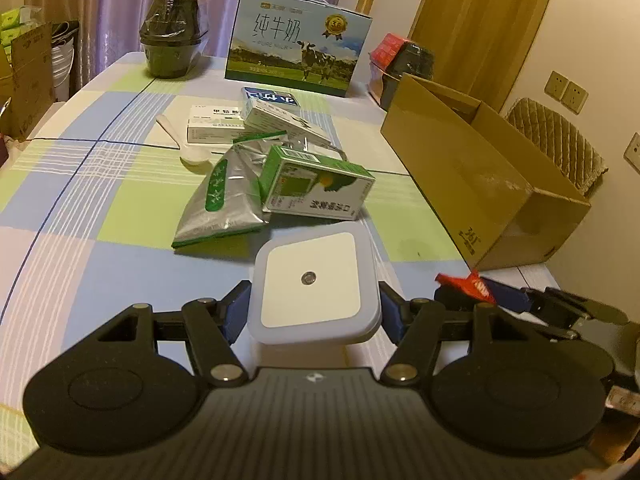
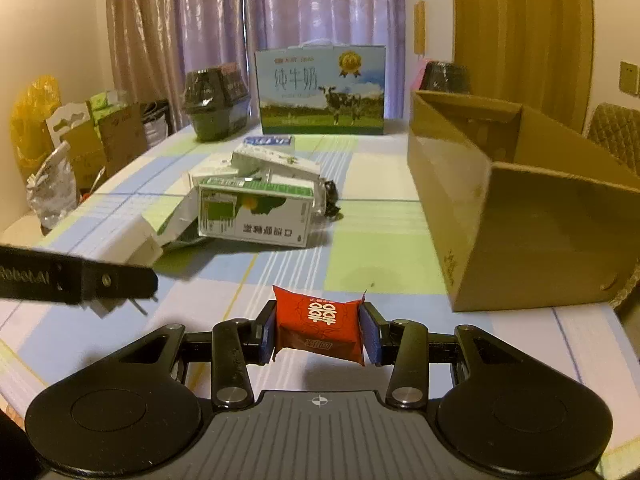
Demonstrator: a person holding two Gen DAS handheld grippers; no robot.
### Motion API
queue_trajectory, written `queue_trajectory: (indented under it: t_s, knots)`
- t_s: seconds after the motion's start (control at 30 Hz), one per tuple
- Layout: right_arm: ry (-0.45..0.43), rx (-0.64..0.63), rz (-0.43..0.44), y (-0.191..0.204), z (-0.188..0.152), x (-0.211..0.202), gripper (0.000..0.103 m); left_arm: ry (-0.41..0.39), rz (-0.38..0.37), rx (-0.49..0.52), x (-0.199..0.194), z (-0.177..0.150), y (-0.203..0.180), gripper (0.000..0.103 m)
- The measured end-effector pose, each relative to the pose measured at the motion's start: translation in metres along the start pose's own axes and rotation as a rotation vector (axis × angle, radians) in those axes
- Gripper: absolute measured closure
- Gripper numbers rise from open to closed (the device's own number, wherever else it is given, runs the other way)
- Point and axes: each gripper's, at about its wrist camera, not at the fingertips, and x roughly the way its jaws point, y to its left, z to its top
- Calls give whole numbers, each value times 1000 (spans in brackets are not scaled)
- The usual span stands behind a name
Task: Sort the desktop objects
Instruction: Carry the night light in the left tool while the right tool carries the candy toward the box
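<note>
Clamped in my left hand-held gripper (image 1: 314,312) is a white square night light (image 1: 312,284); my right hand-held gripper (image 2: 319,334) pinches a red candy packet (image 2: 320,326) above the surface (image 2: 380,240), near the cardboard box (image 2: 520,216).

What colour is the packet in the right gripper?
Red packet with white print, clearest in the right wrist view.

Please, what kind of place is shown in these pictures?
Probably a room in a home: a table under a checked blue-green tablecloth, long purple curtains, and a printed milk gift carton beside an open brown cardboard box.
</note>
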Motion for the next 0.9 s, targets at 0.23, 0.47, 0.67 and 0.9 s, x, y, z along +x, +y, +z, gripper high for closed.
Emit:
queue_trajectory:
  t_s: [0.23, 0.47, 0.67, 0.9]
  knots:
    - [-29, 13, -1, -2, 1, -23, 63, 24, 9, 10, -10, -8, -13, 42]
    - [-55, 24, -10, -8, 1, -39, 63, 7, 10, 32, -22, -7, -24, 42]
    - [-68, 37, -15, -13, 1, -47, 63, -5, 3, 45, -29, -4, -32, 42]
    - [-91, 47, -11, -20, 9, -56, 63, -13, -9, 57, -30, 3, -43, 42]
